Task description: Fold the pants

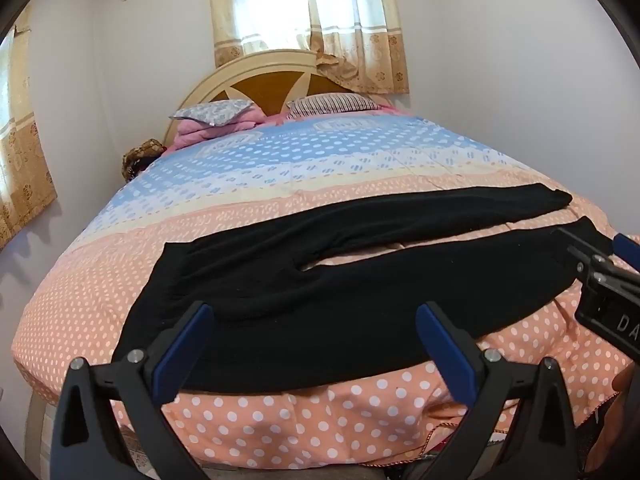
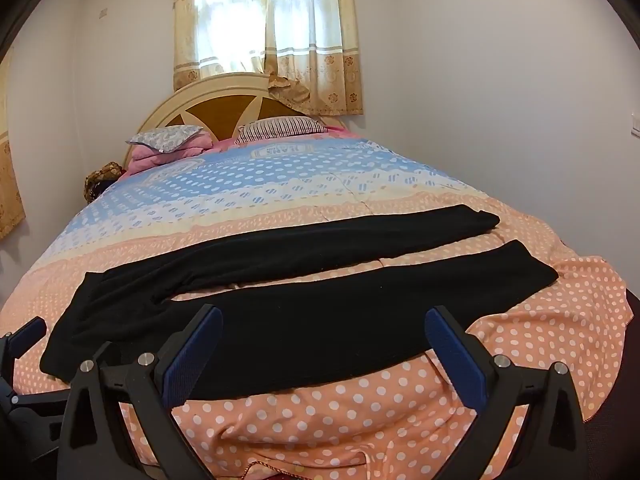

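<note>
The black pants (image 1: pixel 320 280) lie spread flat across the near end of the bed (image 1: pixel 100 320), waistband ahead-left of the left tongs (image 1: pixel 316 344), both legs running off to their right and still apart. By my judgement no fold is made yet; everything is left to do. Both the left tongs and the right tongs (image 2: pixel 326 346) stand wide and hold nothing, poised just short of the near leg. The right wrist view shows both leg ends (image 2: pixel 532 268) bare; in the left view the right tongs cover the nearer one.
</note>
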Available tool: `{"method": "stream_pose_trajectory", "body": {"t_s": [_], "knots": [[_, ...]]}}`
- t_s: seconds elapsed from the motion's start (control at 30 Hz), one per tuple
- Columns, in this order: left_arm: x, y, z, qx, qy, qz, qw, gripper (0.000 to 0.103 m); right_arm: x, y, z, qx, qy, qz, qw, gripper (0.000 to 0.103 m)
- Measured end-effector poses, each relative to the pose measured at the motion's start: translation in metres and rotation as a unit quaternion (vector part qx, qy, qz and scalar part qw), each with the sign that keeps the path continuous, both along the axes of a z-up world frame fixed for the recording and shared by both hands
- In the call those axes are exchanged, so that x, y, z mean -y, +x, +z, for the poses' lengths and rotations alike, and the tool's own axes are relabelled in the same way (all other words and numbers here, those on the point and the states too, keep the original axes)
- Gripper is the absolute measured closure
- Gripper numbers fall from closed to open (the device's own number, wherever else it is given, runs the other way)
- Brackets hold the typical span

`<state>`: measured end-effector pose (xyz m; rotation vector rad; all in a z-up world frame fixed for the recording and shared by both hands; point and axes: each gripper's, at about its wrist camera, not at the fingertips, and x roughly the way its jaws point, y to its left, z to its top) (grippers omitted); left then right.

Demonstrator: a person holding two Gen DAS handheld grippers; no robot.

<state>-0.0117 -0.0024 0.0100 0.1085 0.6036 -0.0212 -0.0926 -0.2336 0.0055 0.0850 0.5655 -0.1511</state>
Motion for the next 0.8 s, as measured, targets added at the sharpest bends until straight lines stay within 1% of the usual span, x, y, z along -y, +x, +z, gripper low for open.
{"method": "stream_pose_trajectory", "body": {"t_s": [0.8], "knots": [[-0.0019, -0.0004, -0.0002, 0.001, -0.002, 0.002, 1.0, 0.0, 0.004, 0.0012, -0.0033, -0.002, -0.001, -0.002, 1.0, 0.001]]}}
